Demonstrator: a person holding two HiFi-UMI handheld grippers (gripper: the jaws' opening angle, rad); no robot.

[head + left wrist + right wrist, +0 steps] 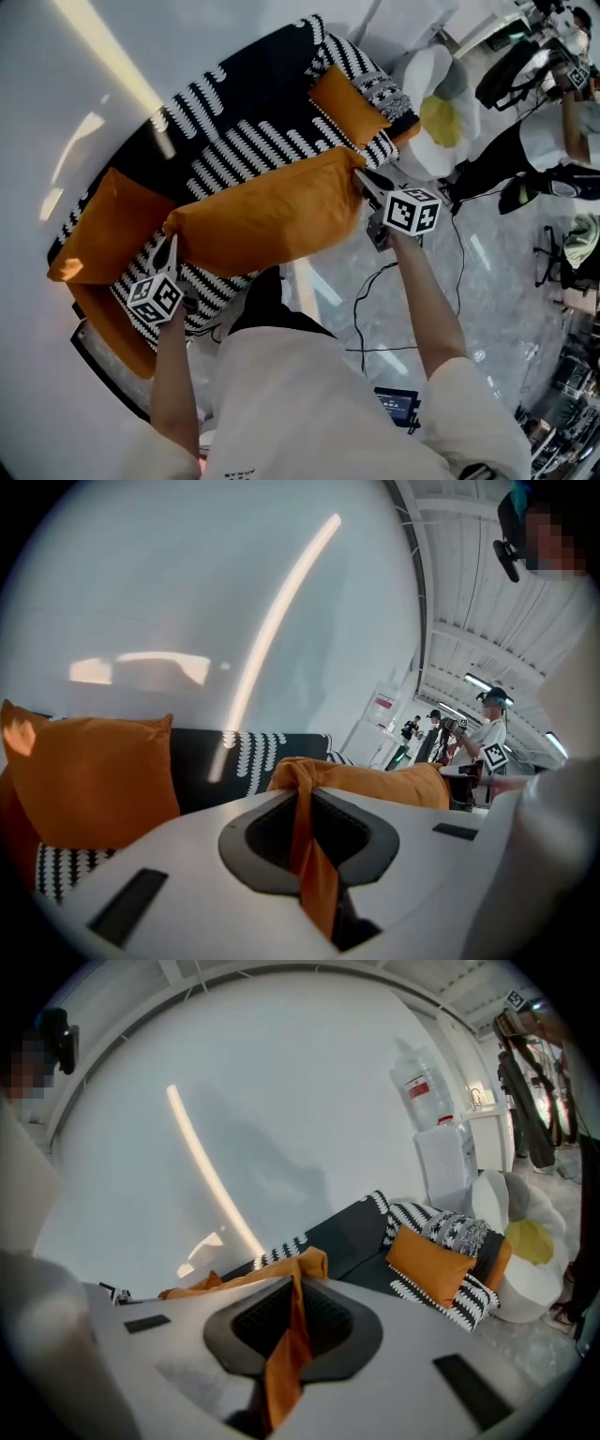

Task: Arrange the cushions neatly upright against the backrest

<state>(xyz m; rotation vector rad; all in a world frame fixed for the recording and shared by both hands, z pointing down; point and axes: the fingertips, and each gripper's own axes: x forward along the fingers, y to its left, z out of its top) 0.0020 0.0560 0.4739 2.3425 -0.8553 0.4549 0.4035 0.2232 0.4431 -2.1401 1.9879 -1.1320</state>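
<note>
My left gripper [171, 242] has its fingers [187, 864] pinched almost together on one corner of the large orange cushion [267, 211], with the fabric bunched and squeezed flat between them. My right gripper [362, 180] grips the opposite corner the same way, its fingers [394, 1363] closed on a fold of orange cloth. The cushion spans from one pair of fingers to the other, over the seat of the black-and-white sofa [244, 131]; I cannot tell whether it rests on it. Beyond the left fingers a second orange cushion [108, 225] leans against the backrest. Beyond the right fingers, to their right, a smaller orange cushion [345, 105] sits at the sofa's end, in front of a patterned cushion [382, 89].
</note>
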